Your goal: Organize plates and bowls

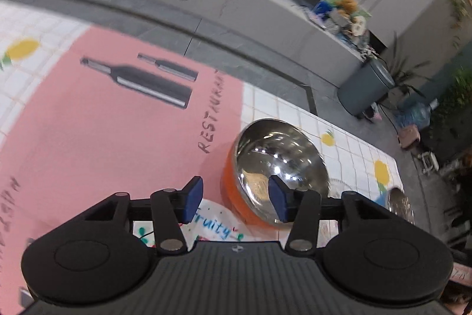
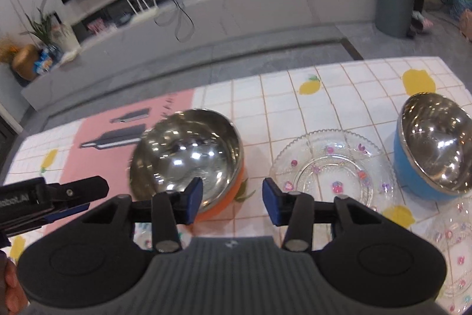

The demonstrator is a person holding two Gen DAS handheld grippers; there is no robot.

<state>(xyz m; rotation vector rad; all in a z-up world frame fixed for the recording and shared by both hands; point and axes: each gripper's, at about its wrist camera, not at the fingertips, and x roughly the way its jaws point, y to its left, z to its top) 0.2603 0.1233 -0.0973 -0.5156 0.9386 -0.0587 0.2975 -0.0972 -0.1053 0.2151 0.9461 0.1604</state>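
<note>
Two grippers hover wide open and empty over the counter (image 2: 339, 84): the left gripper (image 1: 234, 201) nears the orange bowl (image 1: 280, 167), likely its pick, while the right gripper (image 2: 233, 202) hangs between that bowl and the glass plate (image 2: 330, 167). Only the right view shows the whole blue bowl (image 2: 433, 149) and a second plate (image 2: 454, 244).

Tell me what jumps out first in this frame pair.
The orange bowl with its mirror-bright steel inside, straddling the pink placemat and tiled cloth. Right of it lies a clear glass plate, then a blue bowl. Both grippers, left and right, hover open.
</note>
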